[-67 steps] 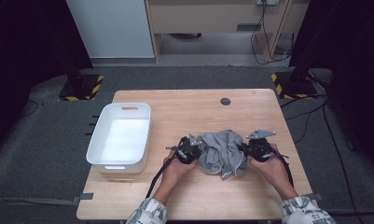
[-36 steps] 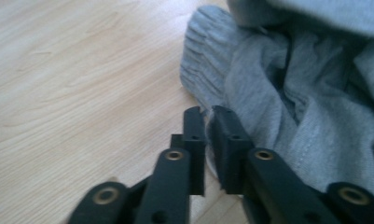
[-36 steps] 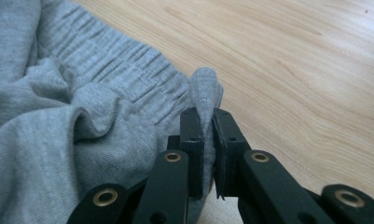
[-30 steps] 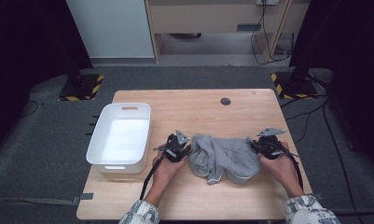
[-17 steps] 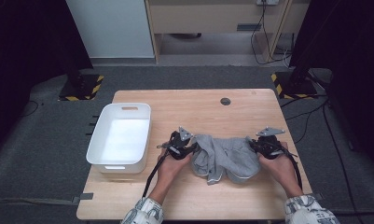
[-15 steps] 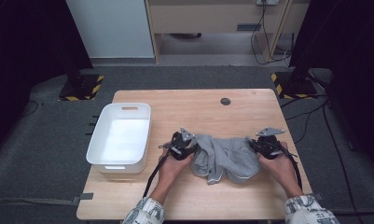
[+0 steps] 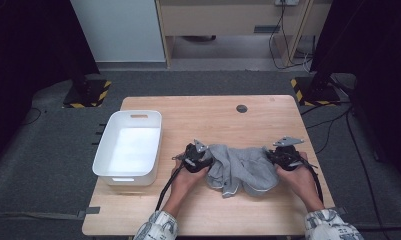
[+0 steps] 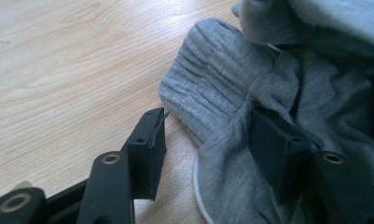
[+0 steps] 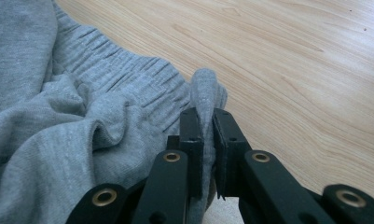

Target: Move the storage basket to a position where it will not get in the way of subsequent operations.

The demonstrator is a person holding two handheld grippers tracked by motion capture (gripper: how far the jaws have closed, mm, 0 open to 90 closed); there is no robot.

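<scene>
Left gripper [image 7: 204,159] newly unclamped from grey garment [image 7: 243,167], right gripper [image 7: 279,156] still pinching its waistband

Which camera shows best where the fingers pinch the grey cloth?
The right gripper view: the right gripper fingers clamp a fold of the grey garment close up. The high view shows the whole garment spread between both hands, small. The left gripper view shows its ribbed hem between the left gripper's open fingers.

We are seeing the garment [image 7: 240,170] lying on the table [image 7: 208,112], the left gripper [image 7: 198,157] at its nine o'clock, the right gripper [image 7: 283,156] at its three, the bin [image 7: 100,162] sitting farther toward nine
</scene>
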